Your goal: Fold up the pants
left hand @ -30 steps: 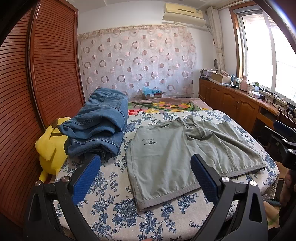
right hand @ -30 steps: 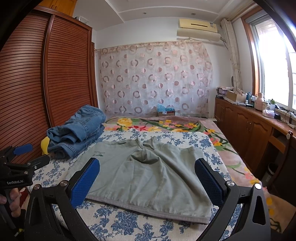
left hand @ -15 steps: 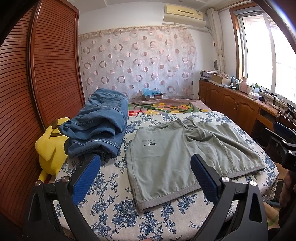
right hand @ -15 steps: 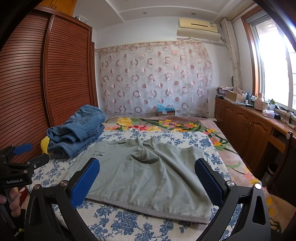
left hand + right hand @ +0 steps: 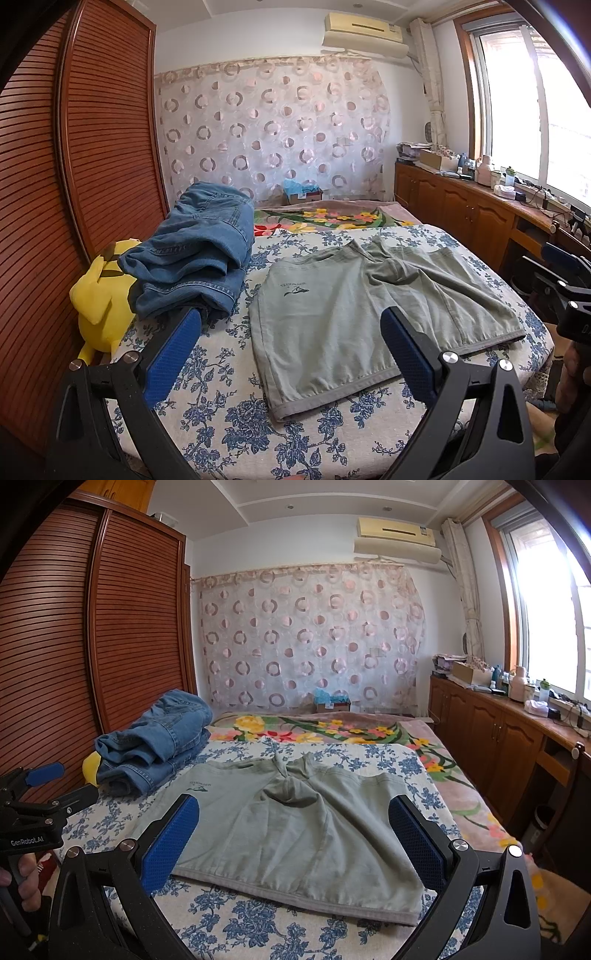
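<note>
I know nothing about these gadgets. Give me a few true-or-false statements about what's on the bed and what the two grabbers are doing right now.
1. The grey-green cotton shorts lie spread flat on the blue floral bedsheet. True.
2. The left gripper is clamped on the shorts. False: its fingers stand open, holding nothing.
3. The pile of blue denim jeans sits on top of the shorts. False: it lies beside them.
4. The right gripper is open. True.
5. A yellow plush toy sits beside the jeans. True.
</note>
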Tool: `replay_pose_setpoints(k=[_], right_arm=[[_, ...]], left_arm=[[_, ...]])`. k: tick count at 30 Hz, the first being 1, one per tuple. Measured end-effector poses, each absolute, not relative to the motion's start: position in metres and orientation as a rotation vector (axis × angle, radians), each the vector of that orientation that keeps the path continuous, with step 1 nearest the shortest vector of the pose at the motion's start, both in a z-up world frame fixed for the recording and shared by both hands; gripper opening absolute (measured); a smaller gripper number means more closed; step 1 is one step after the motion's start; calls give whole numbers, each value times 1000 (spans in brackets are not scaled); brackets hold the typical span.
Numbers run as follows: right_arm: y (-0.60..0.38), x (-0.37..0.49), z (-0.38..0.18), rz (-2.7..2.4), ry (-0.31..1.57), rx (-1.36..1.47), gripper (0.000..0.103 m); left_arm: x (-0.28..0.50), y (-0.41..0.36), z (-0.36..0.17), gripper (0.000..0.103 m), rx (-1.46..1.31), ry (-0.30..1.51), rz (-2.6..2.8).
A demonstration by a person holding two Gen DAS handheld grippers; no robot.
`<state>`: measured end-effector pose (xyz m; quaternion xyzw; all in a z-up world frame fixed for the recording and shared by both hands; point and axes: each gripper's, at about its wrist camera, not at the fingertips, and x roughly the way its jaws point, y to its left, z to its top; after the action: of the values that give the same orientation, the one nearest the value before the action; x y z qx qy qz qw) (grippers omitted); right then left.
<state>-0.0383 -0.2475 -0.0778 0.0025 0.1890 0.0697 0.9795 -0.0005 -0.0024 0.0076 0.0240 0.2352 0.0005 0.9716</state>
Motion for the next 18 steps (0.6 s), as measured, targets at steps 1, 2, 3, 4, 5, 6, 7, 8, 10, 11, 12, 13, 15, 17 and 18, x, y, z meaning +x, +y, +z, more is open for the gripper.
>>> replay_pose_setpoints(k=[1,2,3,4,5,6,7,8,10,11,12,13,15,17,18], right_arm=[[-247,-38,-78,140,381,5,102],[-248,-38,-78,140,381,5,102],[-248,-38,-78,140,382,5,102],[-248,-38,-78,139,383,3,102],[-248,-38,-79,136,384,1,102],[-248,-38,-79,135,385,0,102],[-249,-37,-80,133,387,0,102],[-250,-36,-80,131,389,0,102],[-252,-36,-81,126,393,-2,102],[-253,-36,-82,122,396,-5,102],[-253,-34,-82,119,401,-7,102],[-255,-33,-83,117,406,-9,102],[-257,-32,-84,110,415,-13,102],[-260,-30,-86,102,422,-14,102],[-261,-29,-86,99,427,-12,102]], left_arm=[[-1,-2,8,98,48,476,1],[-1,-2,8,98,47,475,0],[-1,-2,7,98,47,476,0],[0,-3,7,98,46,477,0],[-2,-3,7,98,45,478,-1],[-2,-3,7,98,43,482,-4],[-1,-3,5,98,43,488,-8],[0,-3,4,98,42,494,-13],[2,-2,1,98,35,504,-29],[5,-1,-2,98,35,514,-37],[7,-1,-4,98,37,525,-40],[10,0,-8,98,41,539,-47],[17,0,-13,98,53,560,-52],[21,4,-19,98,60,572,-50],[23,6,-21,98,59,577,-49]])
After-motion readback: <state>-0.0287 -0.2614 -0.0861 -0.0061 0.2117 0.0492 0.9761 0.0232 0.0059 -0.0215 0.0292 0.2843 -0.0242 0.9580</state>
